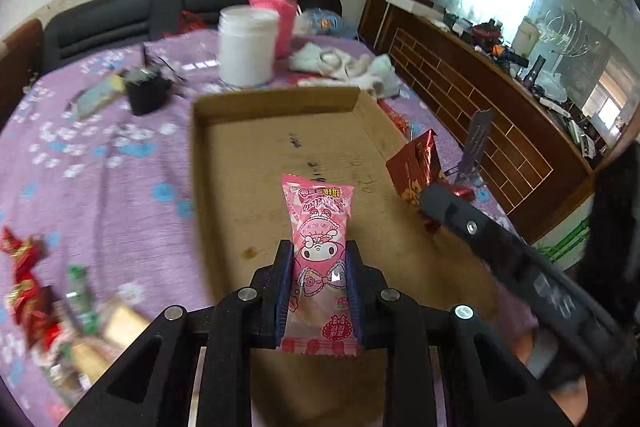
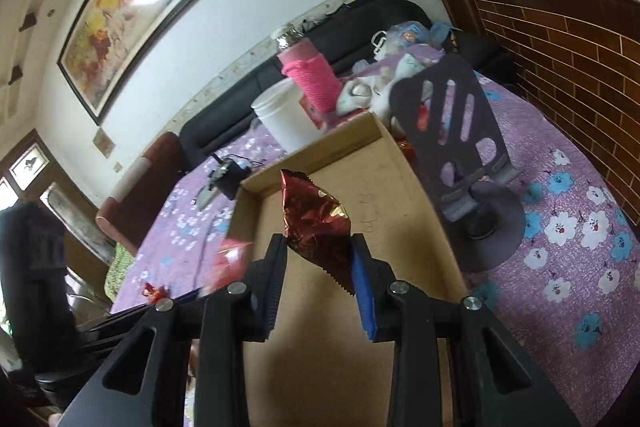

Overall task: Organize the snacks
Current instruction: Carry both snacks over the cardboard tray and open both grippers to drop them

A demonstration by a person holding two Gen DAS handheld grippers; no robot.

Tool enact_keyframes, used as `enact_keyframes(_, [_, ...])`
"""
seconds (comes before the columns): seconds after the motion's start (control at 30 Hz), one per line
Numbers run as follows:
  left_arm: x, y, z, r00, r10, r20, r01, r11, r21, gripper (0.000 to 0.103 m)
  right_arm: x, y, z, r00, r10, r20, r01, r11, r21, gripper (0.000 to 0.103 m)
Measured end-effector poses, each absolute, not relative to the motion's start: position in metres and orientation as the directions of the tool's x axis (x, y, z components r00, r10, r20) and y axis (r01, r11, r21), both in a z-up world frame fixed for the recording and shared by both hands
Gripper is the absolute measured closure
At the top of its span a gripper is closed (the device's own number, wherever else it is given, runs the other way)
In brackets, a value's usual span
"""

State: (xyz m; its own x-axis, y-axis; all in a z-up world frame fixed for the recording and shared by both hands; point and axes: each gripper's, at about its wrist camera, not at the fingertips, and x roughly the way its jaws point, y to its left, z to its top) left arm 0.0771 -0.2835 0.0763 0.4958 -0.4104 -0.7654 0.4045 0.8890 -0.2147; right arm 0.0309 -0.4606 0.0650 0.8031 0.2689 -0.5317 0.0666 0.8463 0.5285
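Note:
My left gripper (image 1: 319, 255) is shut on a pink snack packet (image 1: 318, 223) with a cartoon face and holds it over the shallow cardboard tray (image 1: 240, 163). My right gripper (image 2: 318, 241) is shut on a red foil snack packet (image 2: 314, 223) above the same tray (image 2: 420, 195). In the left wrist view the right gripper's body comes in from the right with the red packet (image 1: 414, 167) at its tip, over the tray's right edge. A pile of loose snacks (image 1: 44, 303) lies on the purple cloth at the left.
A white jar (image 1: 247, 45), a pink bottle (image 1: 280, 11), a black box (image 1: 146, 93) and crumpled white cloth (image 1: 348, 67) stand behind the tray. A dark phone stand (image 2: 468, 155) sits right of the tray. A brown brick-pattern cabinet (image 1: 480, 107) borders the right.

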Motion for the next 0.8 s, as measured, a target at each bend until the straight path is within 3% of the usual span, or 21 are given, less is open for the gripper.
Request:
enact_keyframes(0.4, [0.087,-0.299,0.040,0.475,-0.393,-0.787,0.421,0.887,-0.189,0.079,0.051,-0.450,0.037,0.722,0.257,-0.643,0.137,0.857,0.496,0.072])
enact_keyframes(0.8, [0.085,-0.296,0.040,0.474,-0.397,-0.785,0.428,0.884,-0.188,0.078,0.054,-0.446,0.032,0.710,0.259,-0.655,0.142,0.858,0.494,0.071])
